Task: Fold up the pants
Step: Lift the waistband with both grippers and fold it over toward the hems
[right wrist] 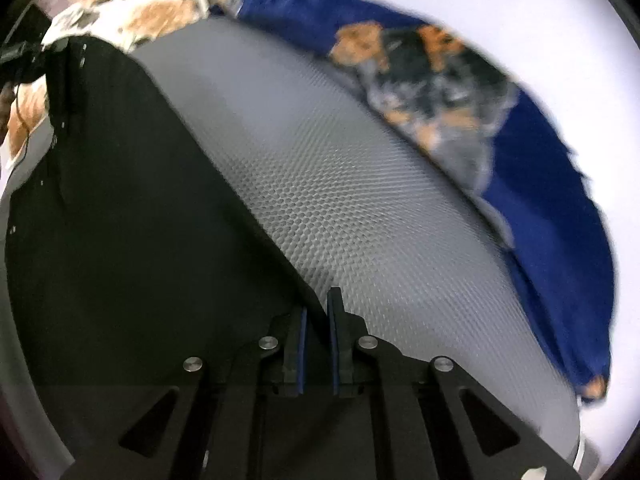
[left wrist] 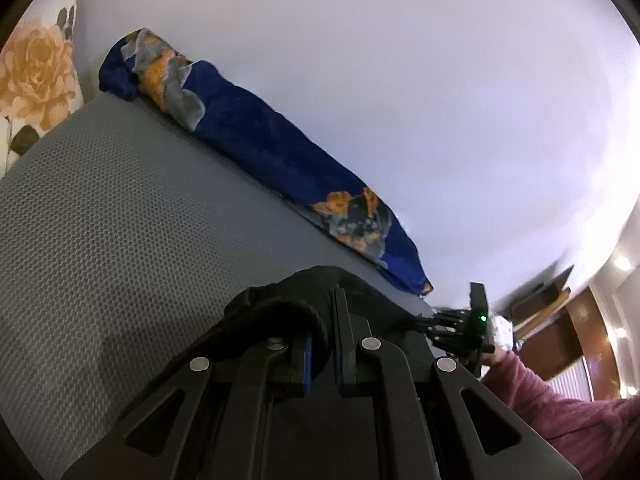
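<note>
The black pants (right wrist: 132,208) lie stretched over a grey honeycomb-textured mat (right wrist: 340,200). My right gripper (right wrist: 317,312) is shut on the pants' edge, the cloth pinched between its blue pads. In the left wrist view my left gripper (left wrist: 322,320) is shut on a bunched black fold of the pants (left wrist: 280,300), held just above the grey mat (left wrist: 120,220). The right gripper (left wrist: 460,328) shows at the right in that view, held by a hand in a pink sleeve (left wrist: 560,412). The left gripper's body shows dimly at the far left of the right wrist view.
A rolled dark-blue floral blanket (left wrist: 260,148) lies along the mat's far edge against a white wall (left wrist: 400,80); it also shows in the right wrist view (right wrist: 540,184). A white pillow with orange flowers (left wrist: 36,76) sits at the left. Wooden furniture (left wrist: 568,320) stands at the right.
</note>
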The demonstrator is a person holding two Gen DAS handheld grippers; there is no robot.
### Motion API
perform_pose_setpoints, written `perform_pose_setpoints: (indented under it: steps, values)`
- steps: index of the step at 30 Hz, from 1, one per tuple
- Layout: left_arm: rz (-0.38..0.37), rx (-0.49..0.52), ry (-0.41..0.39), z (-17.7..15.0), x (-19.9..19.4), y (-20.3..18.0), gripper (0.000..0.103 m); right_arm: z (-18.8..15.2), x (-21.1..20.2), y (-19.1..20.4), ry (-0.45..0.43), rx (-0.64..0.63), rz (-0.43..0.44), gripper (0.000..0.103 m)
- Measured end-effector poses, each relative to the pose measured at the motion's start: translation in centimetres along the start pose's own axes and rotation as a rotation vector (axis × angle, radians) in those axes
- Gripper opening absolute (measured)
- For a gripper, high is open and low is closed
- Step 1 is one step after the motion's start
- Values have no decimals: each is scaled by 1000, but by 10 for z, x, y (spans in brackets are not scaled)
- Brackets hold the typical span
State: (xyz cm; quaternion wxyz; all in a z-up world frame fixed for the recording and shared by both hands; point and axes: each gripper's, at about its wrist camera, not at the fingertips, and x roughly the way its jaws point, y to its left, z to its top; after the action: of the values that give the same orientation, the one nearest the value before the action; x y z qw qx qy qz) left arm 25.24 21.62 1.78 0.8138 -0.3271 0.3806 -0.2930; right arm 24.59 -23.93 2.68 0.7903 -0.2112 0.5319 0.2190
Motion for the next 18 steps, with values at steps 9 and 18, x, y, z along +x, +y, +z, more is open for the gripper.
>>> perform_pose_setpoints:
  steps: [9, 18]
  values:
    - [-29, 73, 70, -54, -49, -31, 8, -77, -78, 52, -80, 131, -76, 7]
    - [93, 105, 275, -136, -78, -21, 11, -145, -73, 110, -13, 251, 37, 5]
